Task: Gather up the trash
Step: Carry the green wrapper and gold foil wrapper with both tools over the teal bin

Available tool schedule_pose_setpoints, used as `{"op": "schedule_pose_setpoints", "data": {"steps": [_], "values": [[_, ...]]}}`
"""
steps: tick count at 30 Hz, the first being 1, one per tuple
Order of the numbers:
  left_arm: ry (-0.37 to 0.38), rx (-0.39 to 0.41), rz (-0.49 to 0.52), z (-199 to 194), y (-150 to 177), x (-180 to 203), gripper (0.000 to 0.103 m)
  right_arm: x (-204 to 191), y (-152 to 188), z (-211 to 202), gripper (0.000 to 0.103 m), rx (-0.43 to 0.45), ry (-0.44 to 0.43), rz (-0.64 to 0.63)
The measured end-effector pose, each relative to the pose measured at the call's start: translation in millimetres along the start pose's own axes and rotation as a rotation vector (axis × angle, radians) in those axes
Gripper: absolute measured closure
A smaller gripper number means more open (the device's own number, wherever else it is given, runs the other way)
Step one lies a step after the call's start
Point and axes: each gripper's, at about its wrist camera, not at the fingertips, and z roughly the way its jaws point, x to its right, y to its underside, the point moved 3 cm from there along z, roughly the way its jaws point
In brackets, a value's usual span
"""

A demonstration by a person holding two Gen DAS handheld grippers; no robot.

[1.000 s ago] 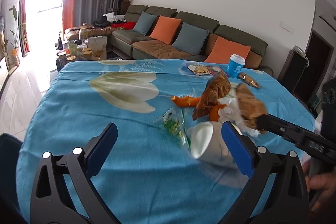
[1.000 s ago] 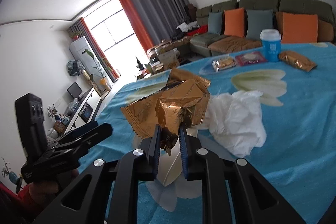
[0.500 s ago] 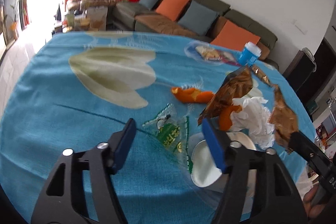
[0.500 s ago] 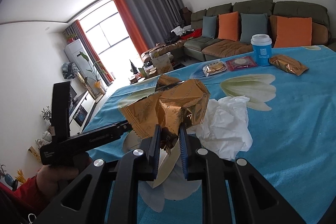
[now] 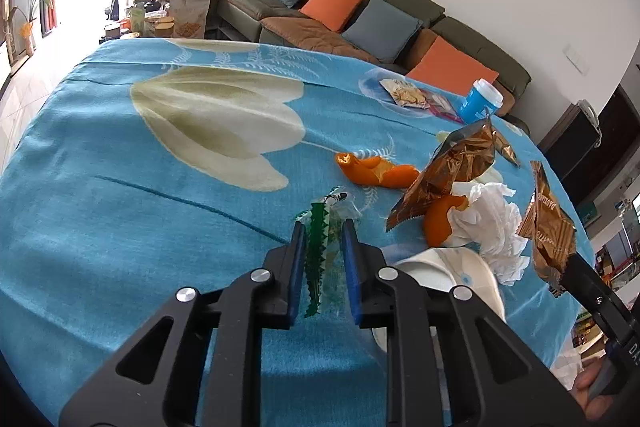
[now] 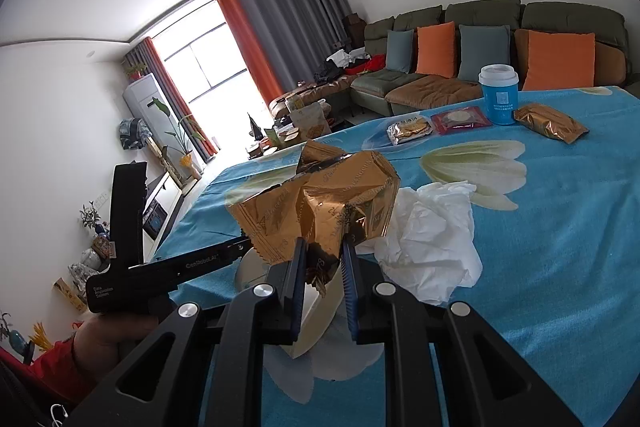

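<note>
Closing, the left hand-held gripper (image 5: pixel 323 227) clenches the green wrapper (image 5: pixel 318 247) between its pads.

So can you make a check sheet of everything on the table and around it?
Surface: blue flowered tablecloth, covering the table.
Job's things: green wrapper, gold wrappers, orange peel, tissue, white paper bowl.
Clutter: blue cup, sealed snack packets.
Grippers: left gripper has just been closing, green wrapper between its fingers; right gripper shut on gold wrappers.
Cables: nothing seen.
Surroundings: sofa with cushions, curtains, window.
</note>
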Motion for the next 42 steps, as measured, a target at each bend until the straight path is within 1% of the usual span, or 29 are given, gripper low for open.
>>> {"op": "schedule_pose_setpoints", "data": {"steps": [3, 7, 11, 17, 25, 29, 35, 42], "values": [[0.005, 0.026, 0.001, -10.7, 0.7, -0.2, 0.085, -1.6, -1.2, -2.3, 0.088, 0.006, 0.001, -0.007], [-0.040, 0.102, 0.050, -38.2, -1.4, 3.4, 0.085, -5.4, -3.1, -5.9, 0.088, 0.016, -0.001, -0.016], [-0.070, 0.185, 0.111, -78.3, 1.5, 10.7, 0.085, -14.7, -2.5, -11.3, 0.088, 0.028, -0.005, -0.041], [-0.080, 0.241, 0.147, -124.0, 15.5, 13.6, 0.085, -29.8, -2.8, -17.6, 0.088, 0.046, -0.018, -0.089], [-0.086, 0.309, 0.135, -167.6, 32.1, 7.1, 0.085, -58.1, -1.2, -26.8, 0.088, 0.071, -0.038, -0.176], [-0.106, 0.358, 0.128, -192.2, 38.2, 1.9, 0.085, -79.9, 0.1, -22.5, 0.088, 0.067, -0.084, -0.220], [-0.160, 0.422, 0.080, -231.8, 51.9, -18.7, 0.085, -117.4, -0.9, -13.9, 0.088, 0.064, -0.160, -0.300], [-0.243, 0.479, 0.019, -276.5, 69.4, -44.8, 0.085, -161.0, -0.4, -2.3, 0.087, 0.053, -0.242, -0.383]]}}
